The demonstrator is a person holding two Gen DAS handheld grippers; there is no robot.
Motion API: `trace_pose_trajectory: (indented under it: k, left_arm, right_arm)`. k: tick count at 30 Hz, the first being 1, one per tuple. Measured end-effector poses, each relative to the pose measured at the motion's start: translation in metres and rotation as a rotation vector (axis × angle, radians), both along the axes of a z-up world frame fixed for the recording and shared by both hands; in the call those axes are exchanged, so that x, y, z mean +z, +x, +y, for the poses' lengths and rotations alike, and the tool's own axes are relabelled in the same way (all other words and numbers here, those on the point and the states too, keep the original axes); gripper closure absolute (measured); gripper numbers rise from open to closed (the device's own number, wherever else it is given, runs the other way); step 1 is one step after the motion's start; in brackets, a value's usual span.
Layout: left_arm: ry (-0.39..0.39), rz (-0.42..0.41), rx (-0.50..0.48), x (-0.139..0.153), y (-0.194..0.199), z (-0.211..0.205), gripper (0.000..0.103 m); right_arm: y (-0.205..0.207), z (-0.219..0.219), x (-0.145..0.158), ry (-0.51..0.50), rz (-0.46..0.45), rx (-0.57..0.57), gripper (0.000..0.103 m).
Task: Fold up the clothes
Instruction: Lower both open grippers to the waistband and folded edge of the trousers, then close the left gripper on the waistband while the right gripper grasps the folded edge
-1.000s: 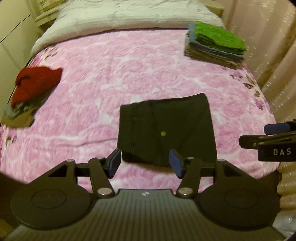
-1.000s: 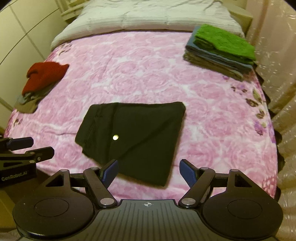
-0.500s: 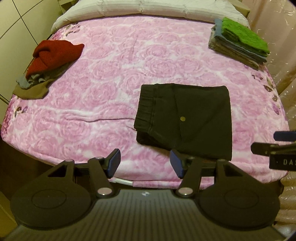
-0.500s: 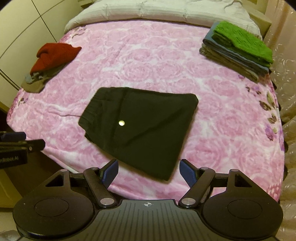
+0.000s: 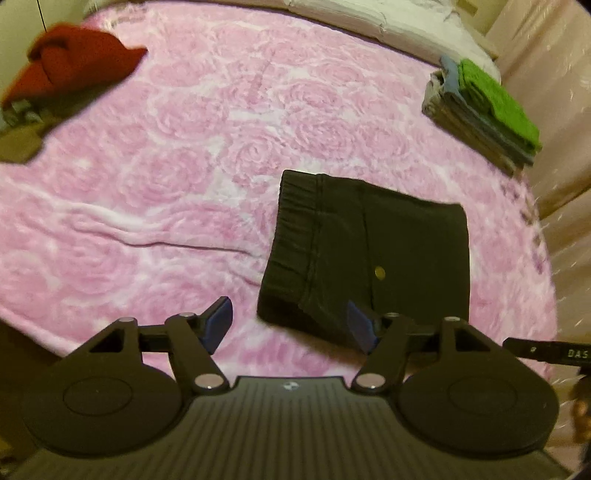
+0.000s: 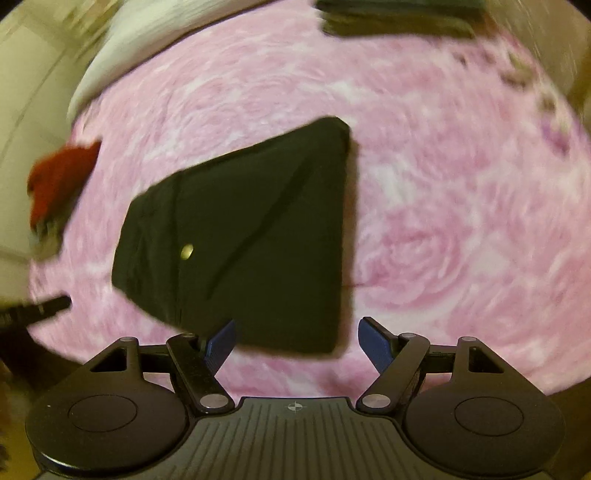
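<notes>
A folded black pair of shorts [image 5: 369, 254] with a small brass button lies flat on the pink rose-patterned bedspread [image 5: 177, 155]. My left gripper [image 5: 290, 326] is open and empty, just in front of the shorts' near left corner. My right gripper [image 6: 297, 345] is open and empty, close over the near edge of the shorts [image 6: 251, 240]; this view is blurred by motion. The right gripper's tip shows at the right edge of the left wrist view [image 5: 550, 350], and the left gripper's tip shows at the left edge of the right wrist view [image 6: 37, 310].
A stack of folded clothes [image 5: 484, 110] with a green one on top sits at the far right of the bed. A heap with a red garment [image 5: 70, 70] lies at the far left, also in the right wrist view [image 6: 59, 181]. A white quilt [image 5: 388, 22] lies at the head.
Both grippers have moved closer to the shorts and lower over the bed. The right one is swinging fast and has tilted. The shorts have not moved. Both jaws stayed open.
</notes>
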State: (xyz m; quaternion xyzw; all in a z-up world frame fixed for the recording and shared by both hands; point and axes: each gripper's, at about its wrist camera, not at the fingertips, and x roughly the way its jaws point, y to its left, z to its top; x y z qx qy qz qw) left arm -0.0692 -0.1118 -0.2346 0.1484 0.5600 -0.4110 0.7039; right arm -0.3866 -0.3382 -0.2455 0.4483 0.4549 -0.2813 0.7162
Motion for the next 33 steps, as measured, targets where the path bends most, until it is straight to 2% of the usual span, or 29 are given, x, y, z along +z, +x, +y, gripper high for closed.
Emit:
trace_pose_trajectory:
  k: [1,2,3,4,11,19,21,26,28,29,30,31,33]
  left_arm:
    - [-0.017,0.034,0.011,-0.012,0.01,-0.001,0.036]
    - [-0.032,0.069,0.021,-0.023,0.019,-0.003,0.036]
    - [-0.045,0.103,0.027,-0.033,0.028,-0.006,0.035]
    - [-0.061,0.137,0.029,-0.044,0.036,-0.009,0.034]
    - [-0.159,0.382,0.041,-0.113,0.079,-0.031,0.03]
    - [-0.207,0.601,0.058,-0.166,0.102,-0.043,0.029]
    - [-0.211,0.643,0.054,-0.176,0.106,-0.048,0.029]
    - [-0.212,0.688,0.032,-0.19,0.105,-0.061,0.028]
    - [-0.211,0.704,0.023,-0.195,0.104,-0.067,0.027]
    - [-0.211,0.712,0.019,-0.198,0.104,-0.069,0.031]
    - [-0.211,0.711,0.017,-0.199,0.104,-0.071,0.039]
    - [-0.213,0.712,0.02,-0.199,0.103,-0.072,0.042]
    - [-0.22,0.717,0.023,-0.197,0.103,-0.073,0.058]
  right_arm:
    - [-0.003,-0.008,-0.01,0.023,-0.02,-0.033,0.026]
    - [-0.005,-0.017,-0.019,0.046,-0.04,-0.066,0.021]
    - [-0.007,-0.024,-0.028,0.064,-0.06,-0.095,0.003]
    - [-0.006,-0.03,-0.034,0.069,-0.079,-0.113,0.0]
    - [0.001,-0.06,-0.077,0.116,-0.202,-0.23,0.0]
    - [0.011,-0.069,-0.116,0.185,-0.298,-0.289,0.001]
    - [0.014,-0.07,-0.125,0.193,-0.313,-0.305,0.001]
    - [0.02,-0.076,-0.137,0.215,-0.387,-0.338,0.002]
    - [0.023,-0.078,-0.141,0.223,-0.41,-0.336,0.02]
    - [0.024,-0.079,-0.142,0.224,-0.408,-0.328,0.022]
    - [0.025,-0.079,-0.144,0.225,-0.406,-0.321,0.023]
    - [0.027,-0.079,-0.145,0.226,-0.4,-0.317,0.036]
    - [0.028,-0.08,-0.146,0.228,-0.371,-0.332,0.055]
